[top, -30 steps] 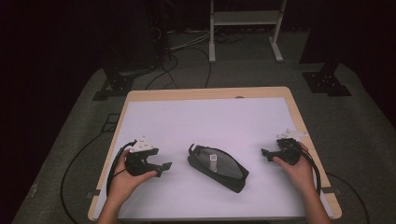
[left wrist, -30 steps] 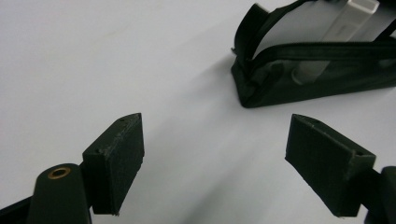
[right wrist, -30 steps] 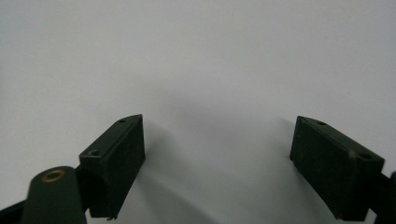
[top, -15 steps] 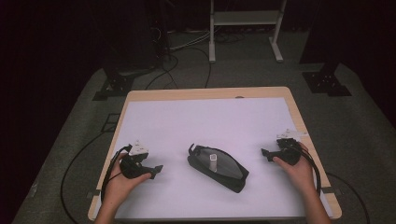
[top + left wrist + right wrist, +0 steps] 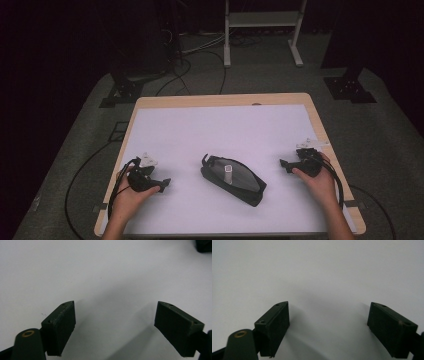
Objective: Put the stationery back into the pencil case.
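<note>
A black pouch (image 5: 234, 179) lies on the white table (image 5: 220, 130) between left claw (image 5: 162, 185) and right claw (image 5: 285, 165).

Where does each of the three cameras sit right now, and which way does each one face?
High view: above the person's side, facing forward and down on the table; both hands show, with left gripper, right gripper, and a black pouch between them.
Left gripper view: rides the left gripper, looking along its open jaws at the white tabletop.
Right gripper view: rides the right gripper, open jaws over the same surface.
Shared: the white tabletop; the pouch's corner also shows in the left gripper view.
</note>
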`<state>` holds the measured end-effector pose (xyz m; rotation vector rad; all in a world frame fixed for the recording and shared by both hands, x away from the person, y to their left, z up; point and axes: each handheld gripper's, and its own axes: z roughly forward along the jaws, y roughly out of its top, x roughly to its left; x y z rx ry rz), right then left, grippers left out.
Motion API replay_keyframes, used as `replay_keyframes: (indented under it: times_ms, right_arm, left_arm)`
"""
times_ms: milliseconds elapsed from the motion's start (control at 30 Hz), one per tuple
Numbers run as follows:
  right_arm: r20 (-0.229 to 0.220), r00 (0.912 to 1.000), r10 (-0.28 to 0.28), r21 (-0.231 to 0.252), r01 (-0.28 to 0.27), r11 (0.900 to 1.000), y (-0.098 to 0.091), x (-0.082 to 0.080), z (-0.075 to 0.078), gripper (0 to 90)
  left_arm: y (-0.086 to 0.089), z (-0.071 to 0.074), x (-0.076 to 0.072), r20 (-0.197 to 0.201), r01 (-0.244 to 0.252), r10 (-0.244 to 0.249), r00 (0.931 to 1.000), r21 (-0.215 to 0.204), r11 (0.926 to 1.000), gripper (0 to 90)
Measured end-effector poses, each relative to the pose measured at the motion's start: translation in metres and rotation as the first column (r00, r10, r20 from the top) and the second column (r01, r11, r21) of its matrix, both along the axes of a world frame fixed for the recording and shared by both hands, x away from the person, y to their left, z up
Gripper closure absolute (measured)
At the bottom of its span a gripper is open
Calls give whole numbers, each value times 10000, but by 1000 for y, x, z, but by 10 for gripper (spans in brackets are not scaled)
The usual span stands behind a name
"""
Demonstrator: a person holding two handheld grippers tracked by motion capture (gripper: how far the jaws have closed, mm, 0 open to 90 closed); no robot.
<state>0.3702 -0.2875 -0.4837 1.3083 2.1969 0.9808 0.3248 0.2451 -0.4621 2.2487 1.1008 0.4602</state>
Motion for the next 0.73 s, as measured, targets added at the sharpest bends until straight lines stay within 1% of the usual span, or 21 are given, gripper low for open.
replay_keyframes:
  times_ms: [67, 167, 267, 300, 433, 733]
  right_arm:
    - [-1, 10000, 1, 2, -1, 10000, 0, 0, 0, 167]
    - [1, 10000, 2, 1, -2, 10000, 0, 0, 0, 167]
    - [0, 10000, 0, 1, 0, 10000, 0, 0, 0, 166]
    - [2, 10000, 4, 0, -4, 10000, 0, 0, 0, 166]
    - [-1, 10000, 0, 2, 0, 10000, 0, 0, 0, 167]
    - [-2, 10000, -1, 7, 1, 10000, 0, 0, 0, 167]
  left_arm:
    - [0, -2, 1, -48, -84, 85, 10000, 115, 9999, 138]
    - [1, -4, 2, -68, -159, 159, 9999, 62, 9999, 116]
    - [3, -6, 3, -159, -233, 231, 9996, -115, 9997, 95]
    - [4, -7, 2, -140, -254, 250, 9996, -251, 9994, 90]
    - [5, -8, 1, -36, -228, 227, 9997, -277, 9994, 87]
    - [5, -8, 1, 29, -195, 196, 9998, -288, 9994, 86]
